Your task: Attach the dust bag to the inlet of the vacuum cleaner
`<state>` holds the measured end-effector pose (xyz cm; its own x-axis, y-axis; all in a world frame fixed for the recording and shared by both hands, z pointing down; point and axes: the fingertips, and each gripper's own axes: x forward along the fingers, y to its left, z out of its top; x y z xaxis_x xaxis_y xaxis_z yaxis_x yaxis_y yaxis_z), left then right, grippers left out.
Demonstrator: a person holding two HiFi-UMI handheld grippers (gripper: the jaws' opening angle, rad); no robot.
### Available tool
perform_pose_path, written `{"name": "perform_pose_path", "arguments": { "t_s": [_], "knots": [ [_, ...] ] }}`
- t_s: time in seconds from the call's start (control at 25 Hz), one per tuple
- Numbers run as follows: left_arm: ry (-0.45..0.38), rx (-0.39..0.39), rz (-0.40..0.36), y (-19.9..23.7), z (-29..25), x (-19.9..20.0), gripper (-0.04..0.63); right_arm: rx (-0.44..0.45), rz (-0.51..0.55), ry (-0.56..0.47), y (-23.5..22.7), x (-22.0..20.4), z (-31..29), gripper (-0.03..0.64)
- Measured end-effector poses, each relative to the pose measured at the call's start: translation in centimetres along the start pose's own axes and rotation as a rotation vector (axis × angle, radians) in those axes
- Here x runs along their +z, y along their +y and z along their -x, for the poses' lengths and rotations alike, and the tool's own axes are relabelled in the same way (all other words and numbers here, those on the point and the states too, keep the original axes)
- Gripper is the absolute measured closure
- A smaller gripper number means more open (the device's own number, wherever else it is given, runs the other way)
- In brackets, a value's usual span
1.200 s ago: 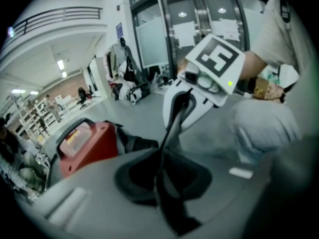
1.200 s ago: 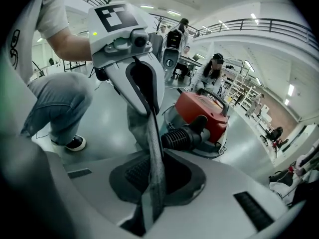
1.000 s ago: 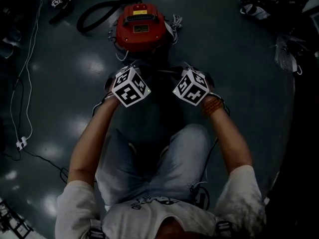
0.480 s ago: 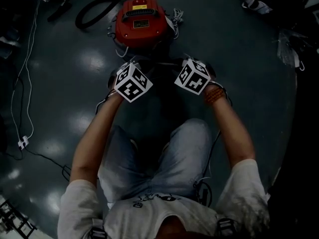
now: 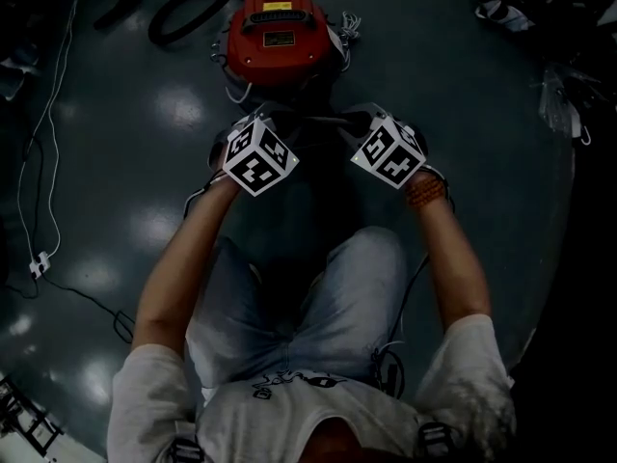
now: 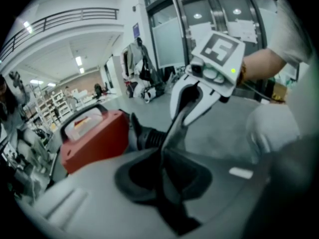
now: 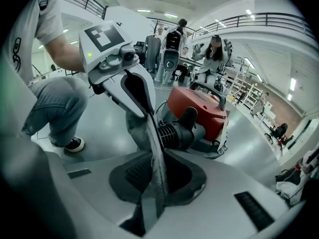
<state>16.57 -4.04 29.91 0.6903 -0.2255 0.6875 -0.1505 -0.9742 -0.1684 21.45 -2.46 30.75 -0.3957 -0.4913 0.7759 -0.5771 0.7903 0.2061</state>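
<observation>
- While both pairs of jaws stand nearly closed on cloth, the grip is the thing to protect. The left gripper (image 6: 162, 176) pinches one edge of the dust bag (image 7: 153, 151) and the right gripper (image 7: 155, 183) pinches the opposite edge. The grey fabric runs as a tight band from one to the other.
- Judging by that band, the bag's mouth is pulled flat rather than round. Easing the two grippers a little toward each other should let the opening gape enough to pass over a port.
- The bag hangs in the air between the grippers, close to the ribbed black inlet (image 7: 175, 132) and, as far as these views show, not yet over it.
- That inlet sticks out of the near side of the red vacuum cleaner (image 5: 278, 44), which sits on the floor (image 5: 482, 162) just beyond both grippers. Bringing the mouth square to the stub and then pushing along its axis looks like the sound approach.
- A lopsided push would likely slide one edge past the rim or drag cloth out of a pinch, so both sides should advance together.
- Whether the mouth has a collar or elastic cannot be told.
- The black hose (image 5: 183, 17) lies past the vacuum, away from the work.
</observation>
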Motion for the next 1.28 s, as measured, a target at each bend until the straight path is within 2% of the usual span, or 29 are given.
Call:
{"name": "perform_pose_path", "arguments": {
  "t_s": [0.12,0.2,0.28,0.4,0.52,0.64,0.76,0.96,1.08,1.28],
  "knots": [
    [-0.005,-0.011,0.046,0.2,0.0,-0.6,0.546,0.004,0.066,0.032,-0.3,0.6,-0.2,0.575],
    [-0.004,-0.014,0.054,0.2,-0.1,-0.7,0.546,0.009,0.07,0.032,-0.4,0.6,-0.4,0.575],
    [0.004,-0.006,0.03,0.2,0.1,-0.2,0.548,0.015,0.033,0.013,-0.4,0.2,-0.4,0.577],
    [0.028,0.006,-0.046,0.0,0.1,0.8,0.549,0.019,-0.031,-0.007,-0.3,-0.9,-0.4,0.577],
    [0.036,0.02,-0.083,-0.2,0.0,1.0,0.548,-0.001,-0.035,-0.006,-0.4,-1.2,-0.4,0.577],
    [0.019,0.021,-0.031,0.2,0.0,0.3,0.548,-0.039,0.012,0.003,-1.0,-0.3,-0.4,0.577],
    [0.009,0.01,0.017,0.4,-0.1,-0.1,0.546,-0.044,0.012,0.001,-1.4,0.2,-0.3,0.577],
    [0.015,0.009,-0.023,0.6,0.0,1.6,0.548,-0.037,-0.061,-0.013,-1.4,-1.4,-0.5,0.577],
    [0.003,0.02,-0.034,0.8,-0.1,2.4,0.551,-0.036,-0.069,-0.017,-1.5,-1.9,-0.6,0.577],
    [0.0,0.013,0.024,1.3,-0.1,0.9,0.548,-0.062,-0.009,-0.003,-2.2,-0.3,-0.3,0.577]
  ]
}}
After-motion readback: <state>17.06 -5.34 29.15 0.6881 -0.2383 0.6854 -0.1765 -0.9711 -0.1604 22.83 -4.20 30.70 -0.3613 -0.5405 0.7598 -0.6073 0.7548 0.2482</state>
